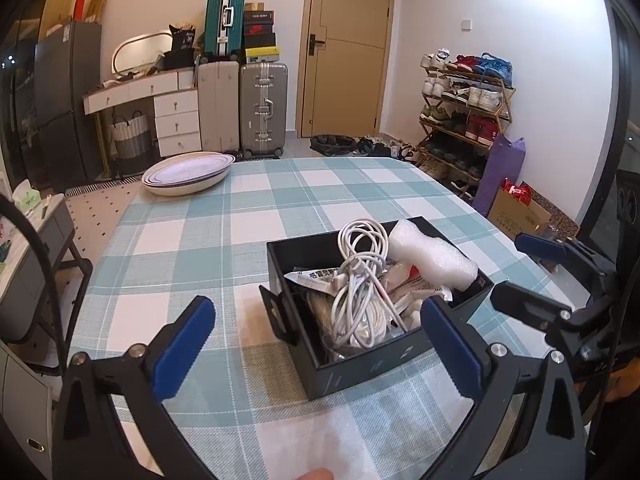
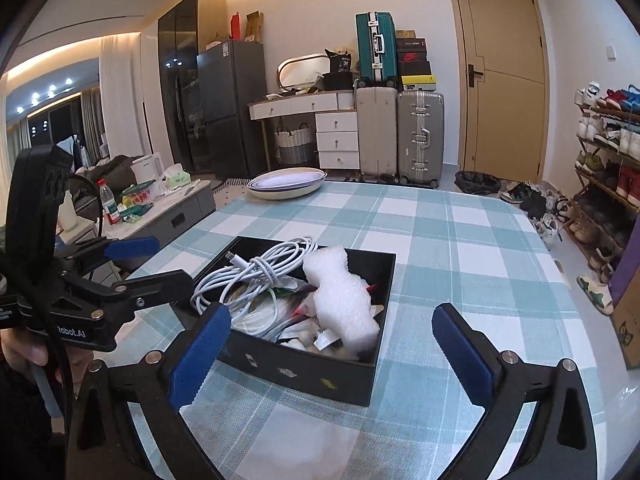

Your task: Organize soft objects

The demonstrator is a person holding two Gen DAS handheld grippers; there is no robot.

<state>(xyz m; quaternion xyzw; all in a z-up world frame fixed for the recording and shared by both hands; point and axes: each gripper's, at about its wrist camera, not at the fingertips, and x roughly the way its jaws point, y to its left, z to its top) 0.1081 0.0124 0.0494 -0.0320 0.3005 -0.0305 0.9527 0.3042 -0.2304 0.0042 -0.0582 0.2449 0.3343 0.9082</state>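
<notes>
A black open box (image 1: 360, 372) (image 2: 304, 372) sits on the checked tablecloth. It holds a coiled white cable (image 1: 360, 280) (image 2: 256, 268), a white foam piece (image 1: 432, 256) (image 2: 340, 300) and some packets. My left gripper (image 1: 316, 344) is open and empty, with the box's near corner between its blue pads. My right gripper (image 2: 332, 348) is open and empty, just in front of the box. The right gripper also shows at the right of the left wrist view (image 1: 536, 272), and the left gripper at the left of the right wrist view (image 2: 144, 260).
A stack of white plates (image 1: 188, 172) (image 2: 286, 184) stands at the table's far left edge. A white sheet (image 1: 320, 448) lies at the near edge. Beyond the table are suitcases (image 1: 262, 108), a shoe rack (image 1: 464, 116) and a side cabinet (image 2: 172, 208).
</notes>
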